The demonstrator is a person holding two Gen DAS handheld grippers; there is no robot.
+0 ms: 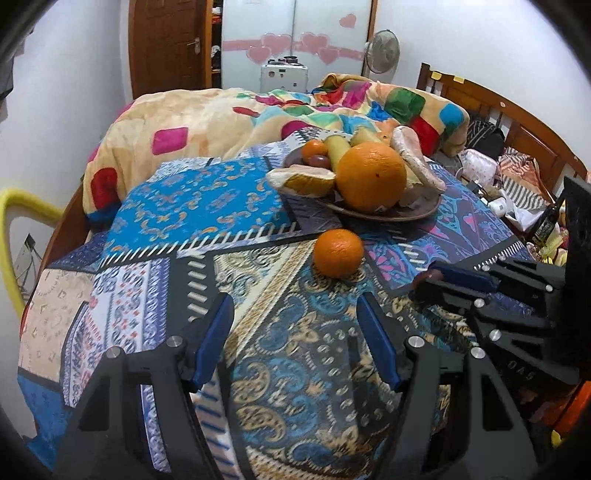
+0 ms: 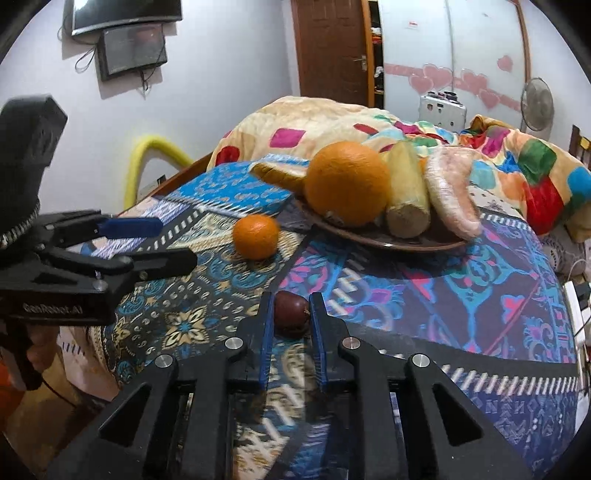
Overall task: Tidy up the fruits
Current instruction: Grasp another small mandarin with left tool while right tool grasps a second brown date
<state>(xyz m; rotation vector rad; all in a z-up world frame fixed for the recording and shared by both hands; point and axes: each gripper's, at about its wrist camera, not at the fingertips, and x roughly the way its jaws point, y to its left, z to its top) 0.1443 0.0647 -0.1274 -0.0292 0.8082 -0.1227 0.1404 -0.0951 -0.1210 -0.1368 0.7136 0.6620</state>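
At the left, the left gripper hangs with jaws apart and nothing between them, aimed at the small orange loose on the patterned cloth. Right of it, the right gripper is clamped on a dark plum lying near on the cloth. Judged step: picking up loose fruit; next, lift the plum clear to the plate beyond, where the big orange crowds the near rim

You see a patterned patchwork bedspread beneath a bunched multicoloured blanket. A brown door, a standing fan, a wall-mounted screen and a wooden headboard surround the bed.
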